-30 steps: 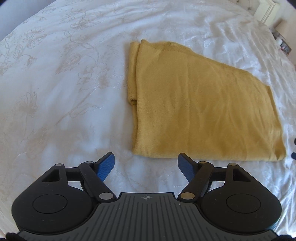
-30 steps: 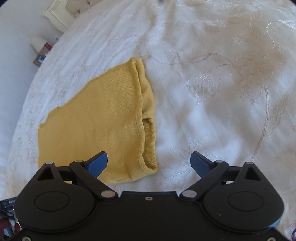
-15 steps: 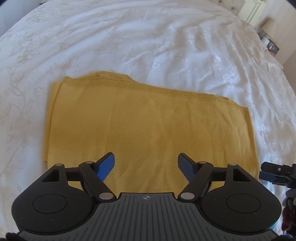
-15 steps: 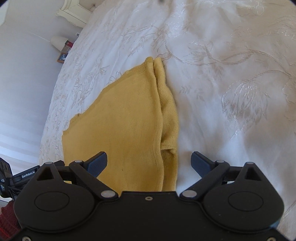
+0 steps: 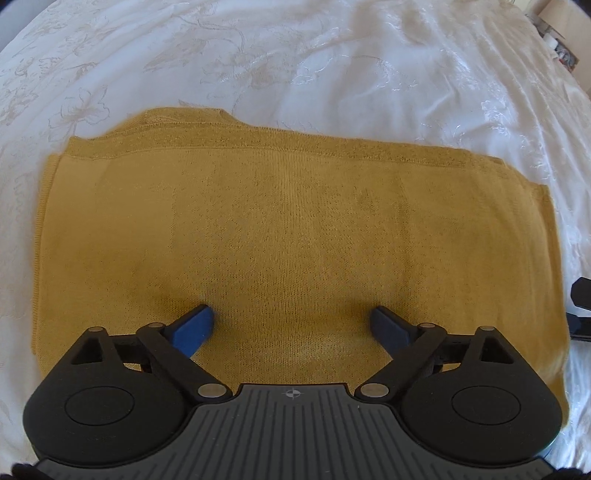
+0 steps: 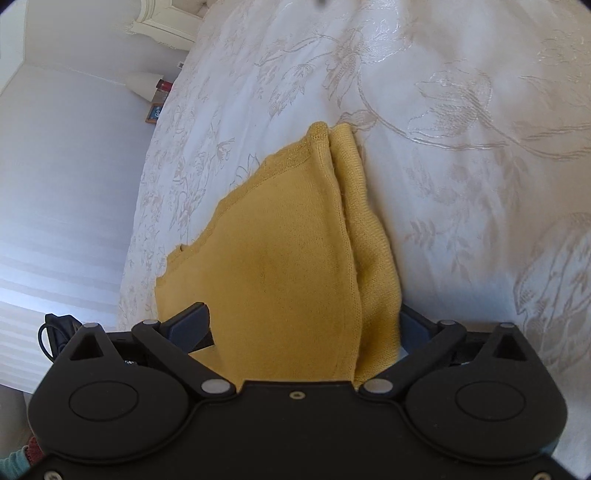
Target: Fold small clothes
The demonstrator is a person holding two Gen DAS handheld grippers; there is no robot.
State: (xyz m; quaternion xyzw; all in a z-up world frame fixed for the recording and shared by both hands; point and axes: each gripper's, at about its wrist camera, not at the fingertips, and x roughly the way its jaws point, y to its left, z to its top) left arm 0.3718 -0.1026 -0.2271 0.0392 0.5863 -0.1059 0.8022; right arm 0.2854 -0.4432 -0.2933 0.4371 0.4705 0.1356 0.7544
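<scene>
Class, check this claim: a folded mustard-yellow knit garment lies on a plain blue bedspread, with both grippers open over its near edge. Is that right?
Not quite. The bedspread is white with an embroidered floral pattern, not plain blue, as both wrist views show. The rest holds: the folded mustard-yellow garment lies on it, with the left gripper and right gripper open over its near edge.

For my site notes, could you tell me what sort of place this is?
Most likely a bedroom: a yellow garment lies on a white embroidered bedspread, with a lamp and white furniture beside the bed.
</scene>
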